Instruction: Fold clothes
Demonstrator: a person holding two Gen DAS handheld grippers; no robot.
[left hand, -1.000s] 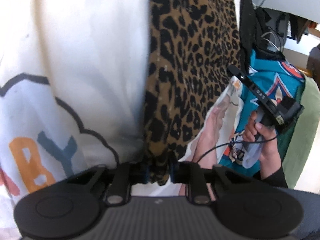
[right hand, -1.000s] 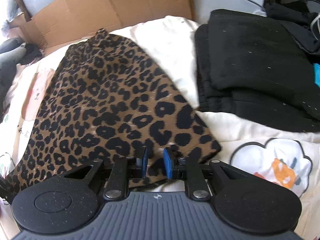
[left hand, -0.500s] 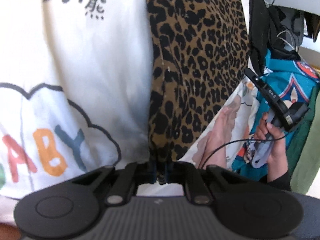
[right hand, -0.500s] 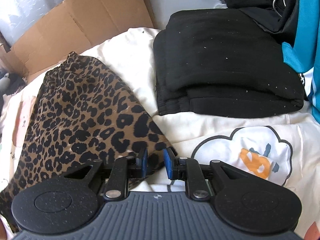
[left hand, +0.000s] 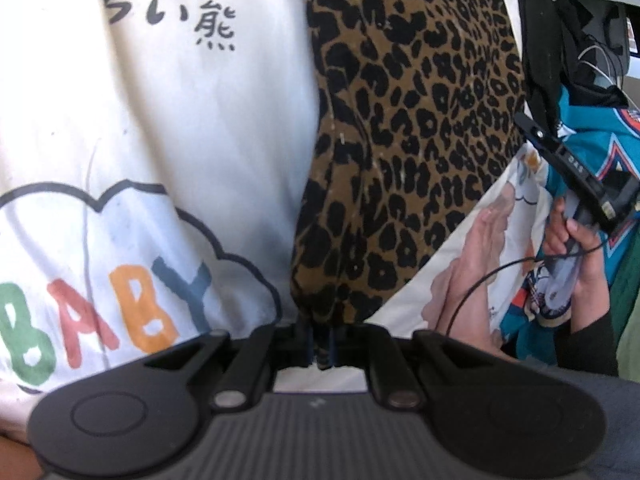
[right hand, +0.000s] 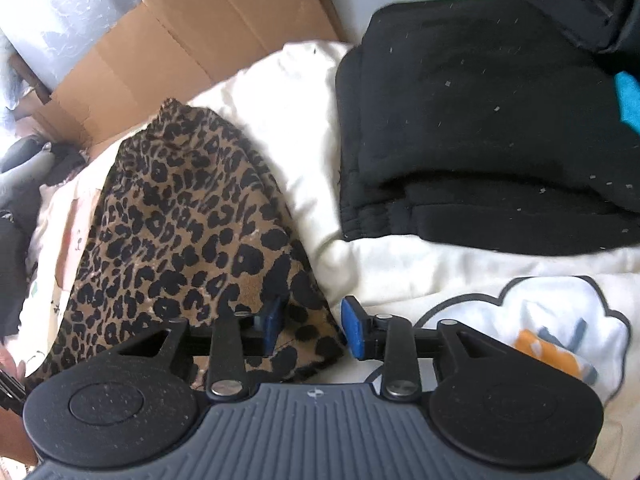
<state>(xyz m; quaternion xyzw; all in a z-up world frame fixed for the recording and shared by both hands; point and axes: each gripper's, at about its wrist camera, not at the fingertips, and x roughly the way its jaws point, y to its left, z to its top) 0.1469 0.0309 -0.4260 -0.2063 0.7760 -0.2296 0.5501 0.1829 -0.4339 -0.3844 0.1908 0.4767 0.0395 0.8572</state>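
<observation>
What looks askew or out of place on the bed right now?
The leopard-print garment lies crooked and bunched, not squared for folding. One end is pinched in the left tongs; the right tongs stand open over its other corner. The folded black clothes beside it look tidy. Nothing looks spilled or damaged.

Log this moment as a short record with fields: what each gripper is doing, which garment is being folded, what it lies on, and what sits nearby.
garment in work: leopard-print garment
left gripper: shut on a bunched end of the garment
right gripper: open, jaws apart over the garment's near corner
surface: white BABY cloud sheet
nearby: folded black garment, right of the leopard print
background: cardboard box
</observation>
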